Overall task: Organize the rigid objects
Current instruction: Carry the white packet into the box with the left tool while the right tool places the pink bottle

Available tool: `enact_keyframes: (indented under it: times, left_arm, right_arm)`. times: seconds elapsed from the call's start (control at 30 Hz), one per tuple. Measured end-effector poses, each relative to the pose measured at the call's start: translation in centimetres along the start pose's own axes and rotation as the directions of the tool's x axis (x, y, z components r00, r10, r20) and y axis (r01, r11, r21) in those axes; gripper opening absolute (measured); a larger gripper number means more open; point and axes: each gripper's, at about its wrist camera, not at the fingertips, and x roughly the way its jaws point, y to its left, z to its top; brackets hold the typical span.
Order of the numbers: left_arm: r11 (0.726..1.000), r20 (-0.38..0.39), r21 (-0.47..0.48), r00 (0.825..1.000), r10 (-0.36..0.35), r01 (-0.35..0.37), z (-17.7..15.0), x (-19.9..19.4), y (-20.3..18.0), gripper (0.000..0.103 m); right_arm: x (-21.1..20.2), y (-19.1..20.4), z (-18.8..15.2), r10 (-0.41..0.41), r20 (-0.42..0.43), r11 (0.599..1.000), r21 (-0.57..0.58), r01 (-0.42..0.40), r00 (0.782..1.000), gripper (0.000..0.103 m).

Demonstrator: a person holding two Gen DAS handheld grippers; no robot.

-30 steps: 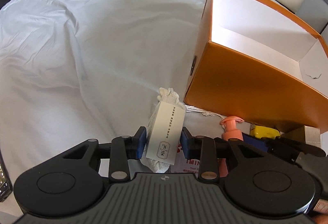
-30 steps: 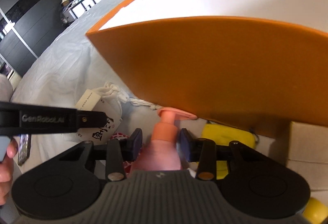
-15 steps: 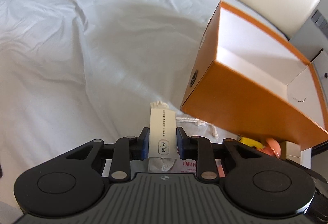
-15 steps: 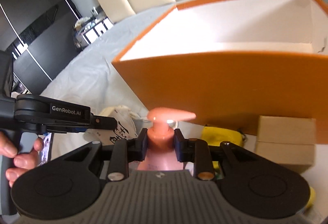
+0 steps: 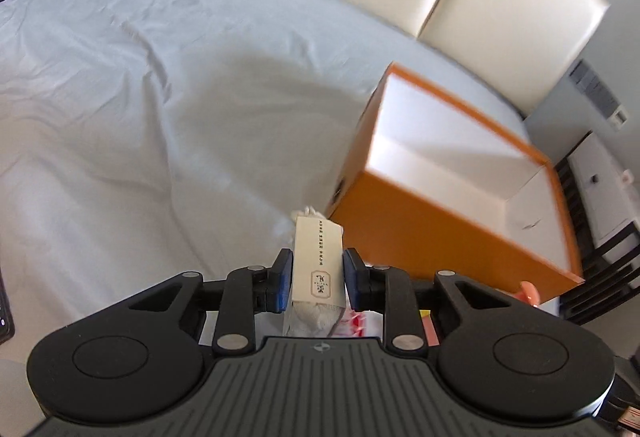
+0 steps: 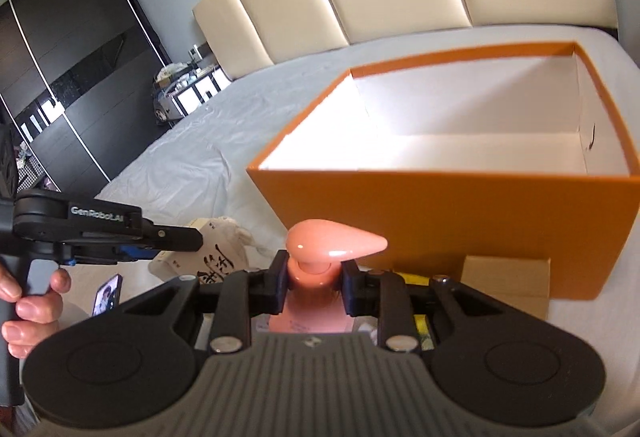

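Left tongs [image 5: 316, 279] are pinching a cream card box [image 5: 318, 265] with cloth pouch, light and crushable, long axis running forward. Right tongs [image 6: 313, 283] are clamping the pink pump bottle [image 6: 320, 257] at its neck: likely heavier, slippery; nozzle pointing right toward the orange box [image 6: 460, 213] on the bed [image 5: 160, 97].

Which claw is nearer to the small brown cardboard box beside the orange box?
Right. The right claw, holding the pink pump bottle, is just left of the cardboard box. The left claw is farther left, past the bottle.
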Motion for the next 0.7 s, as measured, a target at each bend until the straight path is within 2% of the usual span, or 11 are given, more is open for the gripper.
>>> enact_keyframes:
  times: [0.17, 0.33, 0.5, 0.63, 0.7]
  left_arm:
    - [0.997, 0.083, 0.047, 0.995, -0.059, 0.055, 2.2, -2.6, -2.2, 0.03]
    - [0.984, 0.137, 0.116, 0.979, -0.15, 0.135, 5.4, -4.0, -5.5, 0.03]
    - [0.965, 0.152, 0.177, 0.964, -0.22, 0.192, 8.9, -2.7, -9.3, 0.03]
    - [0.956, 0.157, 0.185, 0.954, -0.257, 0.228, 11.0, 0.0, -11.4, 0.03]
    - [0.953, 0.133, 0.191, 0.955, -0.264, 0.236, 11.7, 2.4, -12.0, 0.03]
  right_arm:
    - [-1.9, -0.5, 2.3, 0.014, 0.065, 0.999, 0.039, -0.017, 0.998, 0.025]
    - [-3.7, -0.8, 5.7, 0.004, 0.117, 1.0, 0.025, -0.007, 0.993, 0.025]
    - [-5.0, -2.3, 10.4, 0.013, 0.175, 0.997, 0.068, -0.026, 0.984, 0.025]
    - [-4.5, -3.3, 13.4, -0.055, 0.193, 0.997, 0.063, 0.043, 0.98, 0.025]
    - [-3.9, -4.3, 14.6, -0.088, 0.191, 0.994, 0.073, 0.076, 0.978, 0.025]
